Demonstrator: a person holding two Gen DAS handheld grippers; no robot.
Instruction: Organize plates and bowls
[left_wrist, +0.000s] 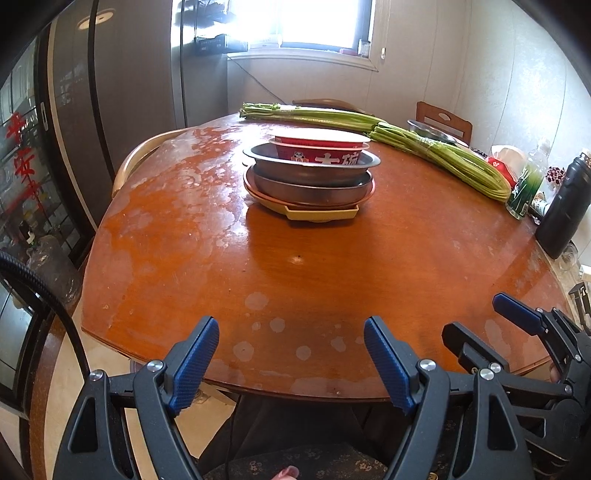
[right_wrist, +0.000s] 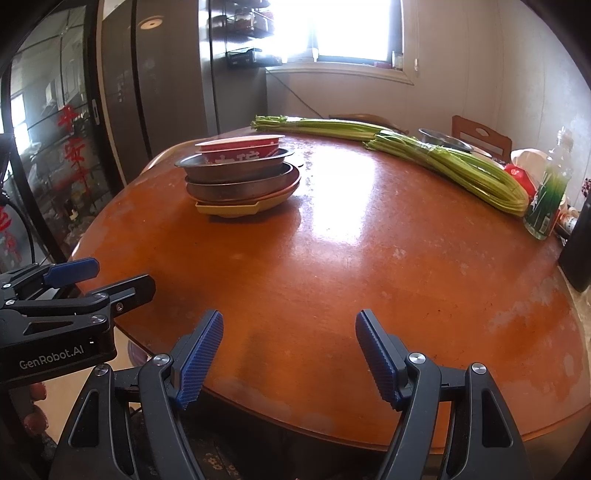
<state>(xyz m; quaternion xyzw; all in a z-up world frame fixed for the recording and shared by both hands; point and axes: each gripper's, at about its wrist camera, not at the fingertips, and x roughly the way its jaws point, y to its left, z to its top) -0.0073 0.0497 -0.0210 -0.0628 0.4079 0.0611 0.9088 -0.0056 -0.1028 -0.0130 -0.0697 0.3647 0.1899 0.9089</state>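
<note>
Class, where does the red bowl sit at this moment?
The red bowl tops the stack of metal dishes mid-table in the left wrist view, just in front of the green stalks.

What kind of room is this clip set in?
Most likely a home kitchen or dining room. A round wooden table carries a stack of bowls and plates and bundles of long green stalks; a tall steel fridge stands beside a window.
</note>
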